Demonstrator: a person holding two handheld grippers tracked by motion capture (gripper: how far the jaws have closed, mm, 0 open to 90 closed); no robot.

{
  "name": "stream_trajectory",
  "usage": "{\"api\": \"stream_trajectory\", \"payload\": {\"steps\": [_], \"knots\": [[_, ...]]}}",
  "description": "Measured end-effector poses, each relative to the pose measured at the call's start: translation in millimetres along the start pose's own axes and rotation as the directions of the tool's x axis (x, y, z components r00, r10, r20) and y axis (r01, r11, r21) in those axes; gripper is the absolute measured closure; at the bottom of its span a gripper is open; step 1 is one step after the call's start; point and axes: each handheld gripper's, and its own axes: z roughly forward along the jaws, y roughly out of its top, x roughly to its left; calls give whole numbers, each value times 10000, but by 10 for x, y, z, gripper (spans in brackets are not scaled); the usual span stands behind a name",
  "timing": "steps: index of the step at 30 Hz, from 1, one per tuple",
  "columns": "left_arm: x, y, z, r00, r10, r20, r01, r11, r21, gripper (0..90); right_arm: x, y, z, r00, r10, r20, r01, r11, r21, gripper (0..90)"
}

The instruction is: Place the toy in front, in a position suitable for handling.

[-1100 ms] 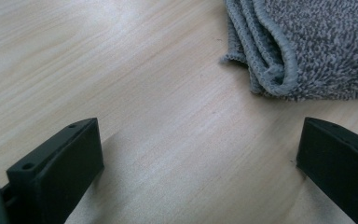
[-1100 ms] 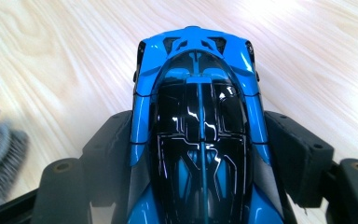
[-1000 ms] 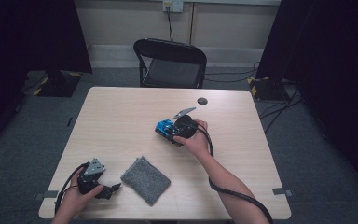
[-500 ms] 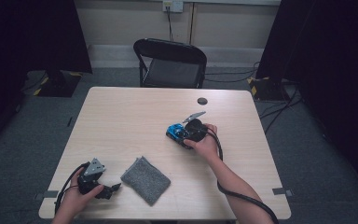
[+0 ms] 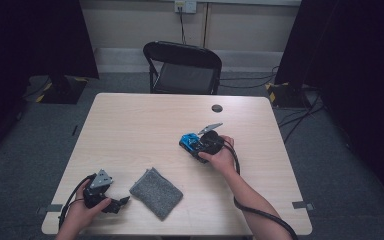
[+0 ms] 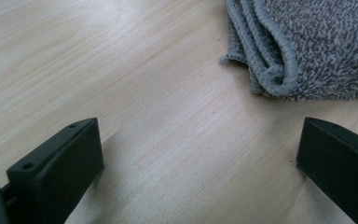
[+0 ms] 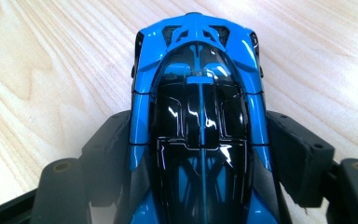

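A blue and black toy car (image 7: 199, 116) sits between the jaws of my right gripper (image 7: 200, 149), which is shut on its sides just above the light wood table (image 5: 140, 125). In the high view the toy car (image 5: 190, 141) and right gripper (image 5: 196, 147) are right of the table's middle. My left gripper (image 5: 122, 202) rests at the front left corner, open, its jaws wide apart over bare wood. A folded grey cloth (image 5: 156, 192) lies just to its right, and in the left gripper view the cloth (image 6: 303, 46) is beyond the right jaw.
A black folding chair (image 5: 182, 67) stands behind the table's far edge. A small dark round disc (image 5: 217, 108) sits on the table near the back right. Cables trail from both grippers off the front edge.
My right gripper has carried the toy car to the right and slightly toward the front. The left gripper and the cloth have stayed put.
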Motion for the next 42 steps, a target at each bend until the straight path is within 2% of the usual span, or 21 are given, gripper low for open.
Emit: {"api": "stream_trajectory", "payload": {"steps": [2,4,7,11,16,21,23,30,42], "knots": [[0,0,0,10000,-1,1,1,10000,-1,0,3,-4,0,10000,4,25,-4,10000,-33,279],[0,0,0,10000,2,-1,-2,10000,0,0,19,-1,2,9996,-240,164,240,9997,-11,276],[-1,0,0,10000,-3,-6,3,10000,-2,0,0,5,-4,9996,-277,27,277,9996,70,272],[0,0,0,10000,-2,-6,2,10000,0,0,-9,1,-44,9986,-521,-46,521,9986,-113,253],[0,0,0,10000,-2,-4,2,10000,1,0,-23,38,-130,9986,-371,-380,358,9988,-346,219],[-1,0,0,10000,-5,-5,5,10000,1,0,-11,79,-150,9979,-490,-427,481,9986,-210,210],[-1,0,0,10000,-7,-9,7,10000,0,0,-8,94,-151,9973,-387,-618,370,9989,-284,210],[-1,0,0,10000,-8,-7,8,10000,-2,0,-6,152,-202,9967,-443,-686,422,9986,-316,206],[-3,0,0,10000,-14,-17,14,10000,6,0,-81,-24,-392,9981,-267,-551,246,9989,-393,200]]}}
